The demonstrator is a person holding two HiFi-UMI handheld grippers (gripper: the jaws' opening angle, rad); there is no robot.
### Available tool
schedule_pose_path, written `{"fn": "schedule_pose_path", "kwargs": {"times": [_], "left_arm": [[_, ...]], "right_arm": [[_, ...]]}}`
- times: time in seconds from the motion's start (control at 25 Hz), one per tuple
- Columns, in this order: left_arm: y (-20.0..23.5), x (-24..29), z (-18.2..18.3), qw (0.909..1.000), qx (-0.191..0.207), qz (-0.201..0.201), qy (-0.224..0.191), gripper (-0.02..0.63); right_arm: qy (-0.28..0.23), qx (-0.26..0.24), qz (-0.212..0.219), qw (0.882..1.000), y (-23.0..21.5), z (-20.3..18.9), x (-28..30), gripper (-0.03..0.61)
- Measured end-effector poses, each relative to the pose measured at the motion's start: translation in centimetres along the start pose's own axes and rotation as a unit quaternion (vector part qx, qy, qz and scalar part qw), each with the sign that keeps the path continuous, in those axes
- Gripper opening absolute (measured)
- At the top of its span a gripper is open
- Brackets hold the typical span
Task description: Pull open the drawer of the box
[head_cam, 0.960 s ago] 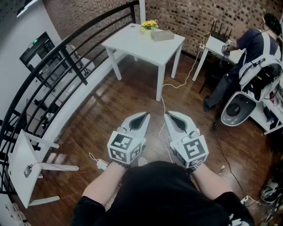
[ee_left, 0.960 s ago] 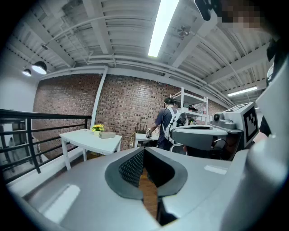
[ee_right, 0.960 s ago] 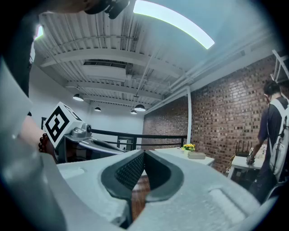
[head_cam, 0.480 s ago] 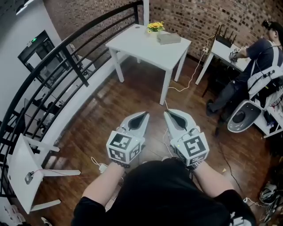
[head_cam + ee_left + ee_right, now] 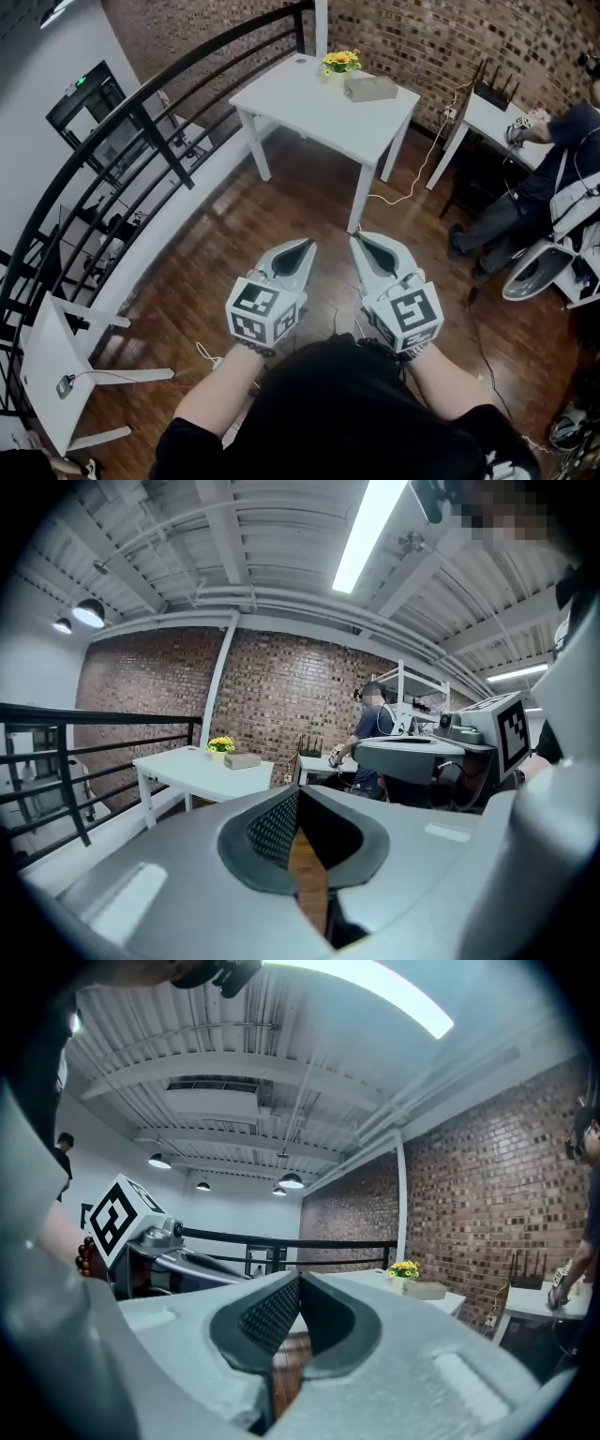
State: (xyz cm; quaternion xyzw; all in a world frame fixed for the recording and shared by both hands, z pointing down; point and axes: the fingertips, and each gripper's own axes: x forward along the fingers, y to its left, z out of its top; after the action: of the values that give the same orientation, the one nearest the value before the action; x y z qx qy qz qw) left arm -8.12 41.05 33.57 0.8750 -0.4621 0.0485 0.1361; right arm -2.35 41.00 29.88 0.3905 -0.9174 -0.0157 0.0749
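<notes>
A small grey box (image 5: 370, 87) rests on the white table (image 5: 309, 103) far ahead, beside a pot of yellow flowers (image 5: 339, 62). I see the same box (image 5: 242, 760) small in the left gripper view and again (image 5: 427, 1290) in the right gripper view. My left gripper (image 5: 307, 246) and right gripper (image 5: 358, 239) are held side by side over the wooden floor, well short of the table. Both are shut with nothing between the jaws, as the left gripper (image 5: 298, 794) and right gripper (image 5: 298, 1279) views confirm.
A black railing (image 5: 141, 112) runs along the left. A seated person (image 5: 553, 159) works at a white desk (image 5: 487, 112) at the right. A white cable (image 5: 412, 178) trails over the floor by the table leg. A white table (image 5: 47, 375) stands at the lower left.
The table, the box and the seated person have shifted right and slightly nearer in the head view. Both grippers keep their places in the view and stay shut.
</notes>
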Motion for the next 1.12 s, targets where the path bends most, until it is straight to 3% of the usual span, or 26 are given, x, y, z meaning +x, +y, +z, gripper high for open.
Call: {"fn": "schedule_pose_path", "kwargs": {"times": [0.64,1.12], "left_arm": [[4.6,17.6,4.7,0.9995,0.003,0.024,0.019,0.015],[8.3,24.4,5.5,0.9993,-0.001,0.013,0.036,0.015]], "right_arm": [[0.002,0.024,0.019,1.0,-16.6,-1.2,8.5,-0.008],[0.012,0.035,0.011,0.999,-21.9,-2.2,13.7,-0.008]]}}
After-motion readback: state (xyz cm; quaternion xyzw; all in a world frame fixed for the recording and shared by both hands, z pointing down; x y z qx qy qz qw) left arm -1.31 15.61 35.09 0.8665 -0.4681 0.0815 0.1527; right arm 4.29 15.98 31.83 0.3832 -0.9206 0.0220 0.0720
